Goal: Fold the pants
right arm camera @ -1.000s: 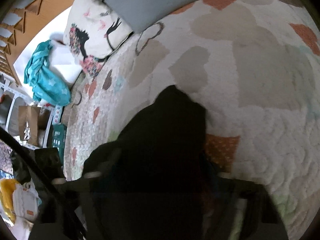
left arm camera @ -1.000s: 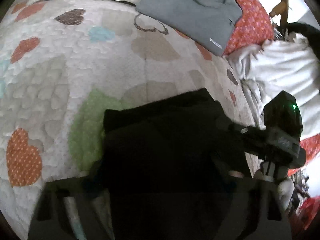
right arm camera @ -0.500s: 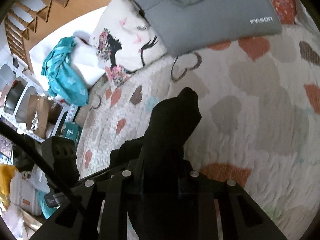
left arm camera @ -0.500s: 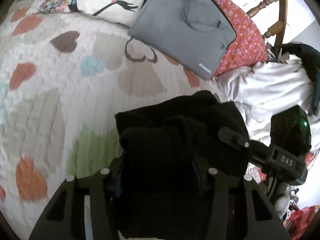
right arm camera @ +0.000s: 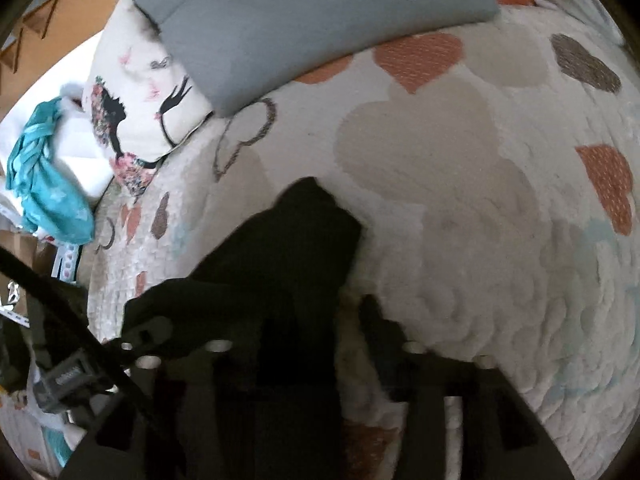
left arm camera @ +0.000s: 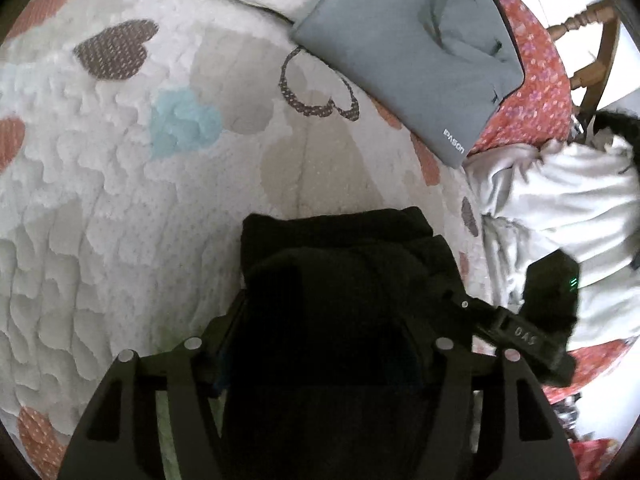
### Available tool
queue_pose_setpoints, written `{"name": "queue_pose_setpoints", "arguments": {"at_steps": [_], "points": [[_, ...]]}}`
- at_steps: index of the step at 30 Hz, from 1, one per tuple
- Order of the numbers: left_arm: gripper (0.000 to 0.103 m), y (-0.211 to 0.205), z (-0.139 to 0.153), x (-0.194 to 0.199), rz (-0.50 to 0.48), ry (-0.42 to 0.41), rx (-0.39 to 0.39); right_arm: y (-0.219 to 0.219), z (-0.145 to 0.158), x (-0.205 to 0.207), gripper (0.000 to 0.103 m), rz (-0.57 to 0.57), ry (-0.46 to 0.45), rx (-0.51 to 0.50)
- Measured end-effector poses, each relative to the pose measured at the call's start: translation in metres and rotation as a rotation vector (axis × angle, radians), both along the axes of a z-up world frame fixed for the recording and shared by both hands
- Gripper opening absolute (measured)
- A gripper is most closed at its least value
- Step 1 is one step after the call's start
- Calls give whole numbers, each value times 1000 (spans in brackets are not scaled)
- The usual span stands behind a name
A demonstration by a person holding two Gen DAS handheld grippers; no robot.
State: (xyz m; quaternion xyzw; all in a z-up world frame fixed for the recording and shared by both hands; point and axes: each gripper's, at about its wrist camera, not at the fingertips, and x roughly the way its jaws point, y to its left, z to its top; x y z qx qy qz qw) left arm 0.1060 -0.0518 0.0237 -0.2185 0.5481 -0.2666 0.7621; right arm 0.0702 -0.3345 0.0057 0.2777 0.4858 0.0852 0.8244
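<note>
The black pants (left arm camera: 340, 248) lie as a folded bundle on the heart-patterned quilt (left arm camera: 120, 160). My left gripper (left arm camera: 332, 320) straddles the near end of the bundle. Its jaws are opening, the dark cloth fills the gap, and I see no pinch. In the right wrist view the pants (right arm camera: 304, 232) taper to a point toward the pillow. My right gripper (right arm camera: 320, 332) has its jaws opening too, with white quilt showing between the cloth and its right finger (right arm camera: 380, 320). Each gripper shows in the other's view: the right one (left arm camera: 532, 320), the left one (right arm camera: 68, 376).
A grey folded item with a logo (left arm camera: 408, 48) lies at the head of the bed on red flowered cloth (left arm camera: 536, 80). A printed pillow (right arm camera: 132, 108) sits beside it. Crumpled white fabric (left arm camera: 560, 200) is at the right, a teal cloth (right arm camera: 44, 184) and a wooden chair (left arm camera: 592, 40) beyond the bed.
Both grippers closed in on the pants half a second ago and have widened again. Both views slid toward the grey item, and the bundle lies further up the quilt.
</note>
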Motion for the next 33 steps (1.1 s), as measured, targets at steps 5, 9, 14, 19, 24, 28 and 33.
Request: {"name": "queue_pose_setpoints", "arguments": {"at_steps": [5,9,14,19,24,28,33], "points": [[65,21,13,-8,45,3,-24,-5,24,-9,57,-6,-32,-37],[65,43,35,-15,115,-35,-28,-5,59,-29,57,-16,-117,-58],[65,36,59,-21,107,-79,-93,20,78,-66,57,56,-180,-10],[65,-1,57,-11,60,-95,-52,53,67,-106,57,114,-192,1],[65,-11,21,8,74,-49,43,65,34,-122,59,124,-173,-9],[65,-15,24,10,70,-71,79,61,15,-112,59,108,-141,43],[65,-5,40,-3,72,-83,85,54,37,-113,61,91,-147,45]]}}
